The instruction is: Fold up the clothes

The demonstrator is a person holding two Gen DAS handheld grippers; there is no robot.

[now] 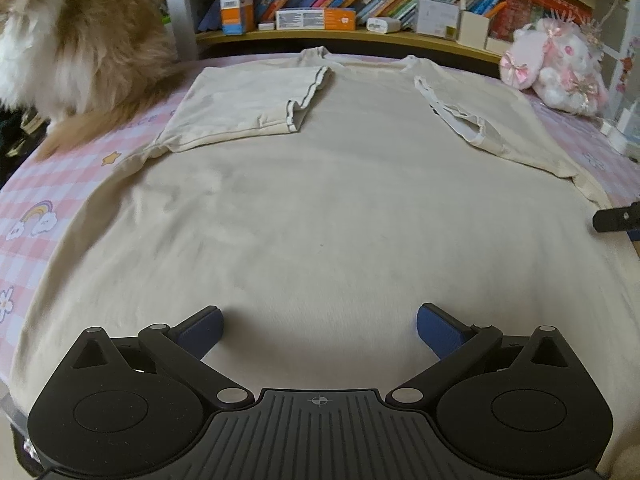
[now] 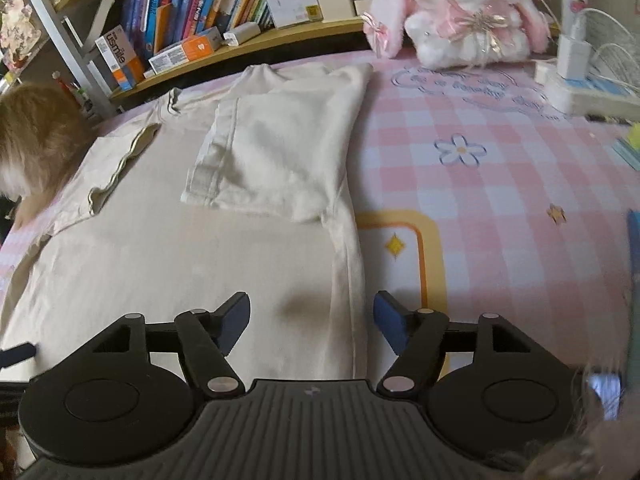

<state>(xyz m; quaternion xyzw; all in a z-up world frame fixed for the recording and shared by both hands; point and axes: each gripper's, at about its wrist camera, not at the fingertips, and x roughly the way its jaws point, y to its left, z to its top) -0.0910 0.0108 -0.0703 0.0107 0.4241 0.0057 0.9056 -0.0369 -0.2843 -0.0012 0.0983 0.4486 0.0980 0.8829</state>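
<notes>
you are holding both black two-finger grippers spread wide, empty, over the cream cotton t-shirt, its sleeves lying folded inward, hem ready for gripping.

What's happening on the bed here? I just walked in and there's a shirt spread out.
A person is folding a cream T-shirt laid flat on the pink checked sheet, with a tool in each hand. Both sleeves are already folded inward onto the body. The left tool hovers open over the lower part of the shirt; the right tool is open at the shirt's right side edge. Neither grips fabric. A fluffy pet sits by the left sleeve.
</notes>
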